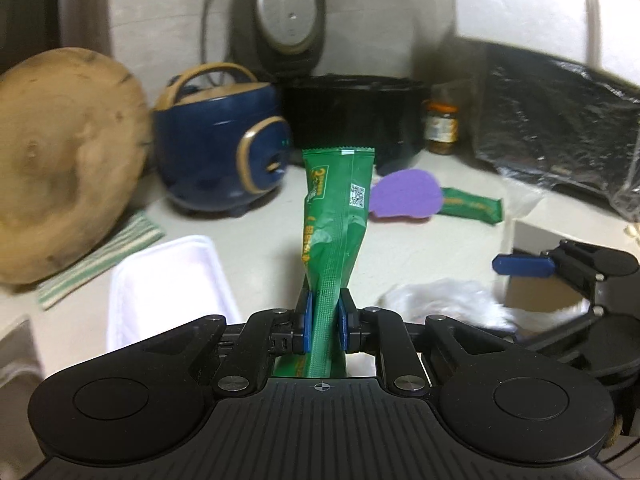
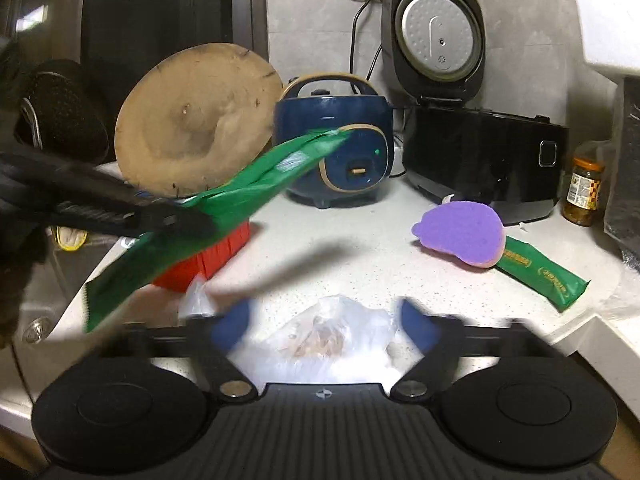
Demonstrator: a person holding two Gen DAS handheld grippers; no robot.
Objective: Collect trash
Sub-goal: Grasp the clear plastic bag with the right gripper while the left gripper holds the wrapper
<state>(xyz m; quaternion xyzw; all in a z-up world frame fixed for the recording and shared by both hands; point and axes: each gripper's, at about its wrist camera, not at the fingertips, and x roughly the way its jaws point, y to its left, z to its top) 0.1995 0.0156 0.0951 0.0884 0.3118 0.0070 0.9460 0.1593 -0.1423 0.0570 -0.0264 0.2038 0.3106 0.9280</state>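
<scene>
The counter (image 2: 360,248) lay cluttered, trash scattered across it; the left gripper (image 1: 325,322) had its pads clamped on a green wrapper (image 1: 336,216), lifted clear; best to carry it level, grip firm near the crimped end; the right gripper (image 2: 324,322) stood with fingers apart over a clear plastic bag (image 2: 332,340), not yet pinched; another green wrapper (image 2: 540,276) lay beside the purple sponge (image 2: 460,232), touching it.

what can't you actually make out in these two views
- Left wrist view: the green wrapper's lower end is hidden behind the left claw shut on it.
- Right wrist view: what is inside the clear plastic bag between the open right claw's fingers is blurred.
- Both views: print on the second green wrapper is too small; the purple sponge covers one end.
</scene>
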